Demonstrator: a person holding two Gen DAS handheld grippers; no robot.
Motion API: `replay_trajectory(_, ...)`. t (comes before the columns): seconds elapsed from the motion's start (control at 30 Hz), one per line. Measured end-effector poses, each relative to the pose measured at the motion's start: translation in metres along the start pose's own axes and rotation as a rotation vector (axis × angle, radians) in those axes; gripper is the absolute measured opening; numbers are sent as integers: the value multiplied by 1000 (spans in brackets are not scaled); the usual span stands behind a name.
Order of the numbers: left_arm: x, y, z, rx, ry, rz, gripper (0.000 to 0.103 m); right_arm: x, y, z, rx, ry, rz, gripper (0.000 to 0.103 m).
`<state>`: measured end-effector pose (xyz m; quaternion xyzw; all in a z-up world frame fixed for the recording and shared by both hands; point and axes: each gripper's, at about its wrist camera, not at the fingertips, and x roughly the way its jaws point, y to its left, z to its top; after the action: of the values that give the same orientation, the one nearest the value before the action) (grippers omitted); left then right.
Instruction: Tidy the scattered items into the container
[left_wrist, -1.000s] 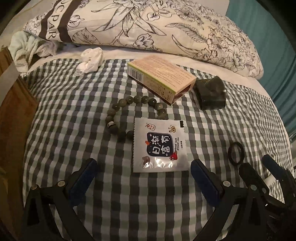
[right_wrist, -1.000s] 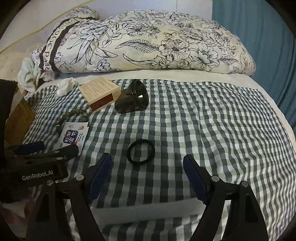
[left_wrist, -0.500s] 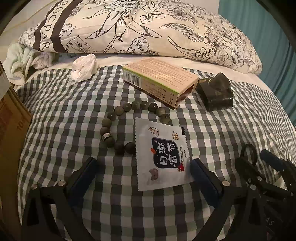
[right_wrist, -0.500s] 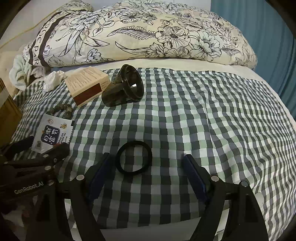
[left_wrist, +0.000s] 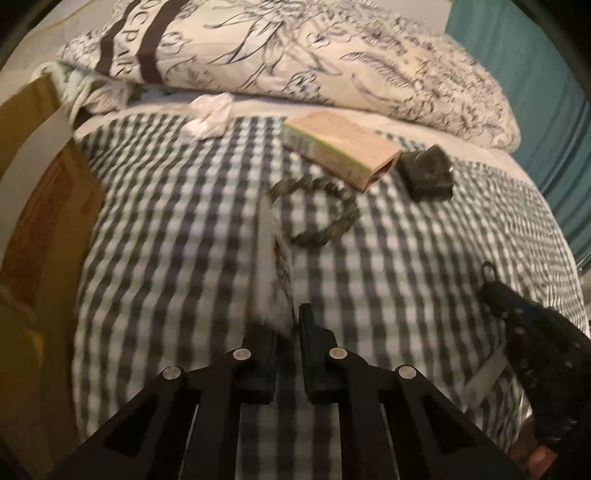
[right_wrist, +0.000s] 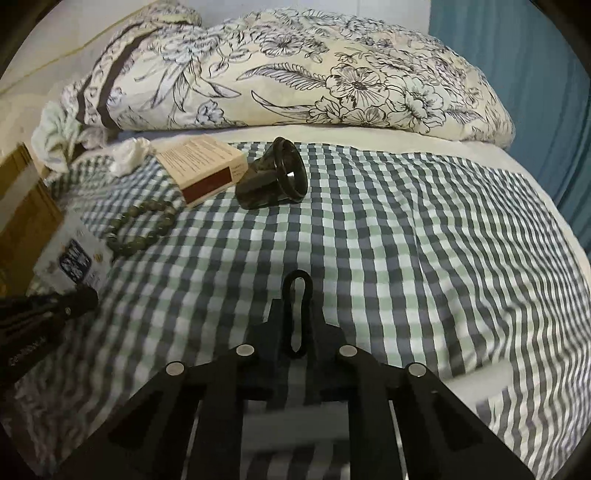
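A: Gripping is seen at both tongs. The left gripper (left_wrist: 288, 332) is closed down to a narrow gap on the white sachet (left_wrist: 271, 273), which is held edge-on and lifted off the checked cloth (left_wrist: 177, 258).

B: And on the right?

A: The right gripper (right_wrist: 295, 325) is pinched on the black hair tie (right_wrist: 295, 314); the ring is squeezed into a long thin loop between the fingers, its far end sticking out past the tips.

B: What is left lying ahead of the tongs?

A: A beaded bracelet (left_wrist: 325, 214) is seen just beyond the sachet, ahead of the left tips. Farther ahead, the tan carton (left_wrist: 340, 147) lies touching the bracelet's far side, and a dark glossy cup (right_wrist: 273, 177) lies on its side just right of the carton. A crumpled tissue (left_wrist: 210, 110) is seen far ahead and left, near the floral pillow (right_wrist: 295, 81).

B: Where is the container?

A: A brown cardboard box (left_wrist: 40, 229) is seen at the left of the left gripper, beside the cloth. Its inside cannot be made out.
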<state>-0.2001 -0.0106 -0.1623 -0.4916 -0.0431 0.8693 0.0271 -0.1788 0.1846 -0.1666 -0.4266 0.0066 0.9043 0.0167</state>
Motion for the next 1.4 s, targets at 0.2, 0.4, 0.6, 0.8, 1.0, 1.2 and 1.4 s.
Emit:
replay_trajectory(0.2, -37, 2, -11, 8, -40, -17, 11, -28, 8, -13, 18, -2, 69, 12)
replay_trajectory(0.4, -69, 6, -20, 8, -35, -34, 11, -57, 27, -18, -6, -17, 111, 12)
replay_trajectory(0.6, -105, 21, -30, -1, -85, -40, 10, -94, 50, -21, -47, -62, 143, 12)
replay_trajectory(0.8, -138, 35, -45, -15, -119, -53, 10, -129, 67, -26, -69, -99, 167, 12)
replay_trajectory(1.0, -146, 27, -59, 56, -131, -96, 53, -153, 74, -31, -78, -128, 163, 12)
replay_trajectory(1.2, -123, 23, -68, 61, -114, -59, 68, -150, 65, -39, -61, -114, 153, 12)
replay_trajectory(1.4, -92, 26, -66, 50, -83, -39, 68, -126, 58, -37, -42, -80, 158, 12)
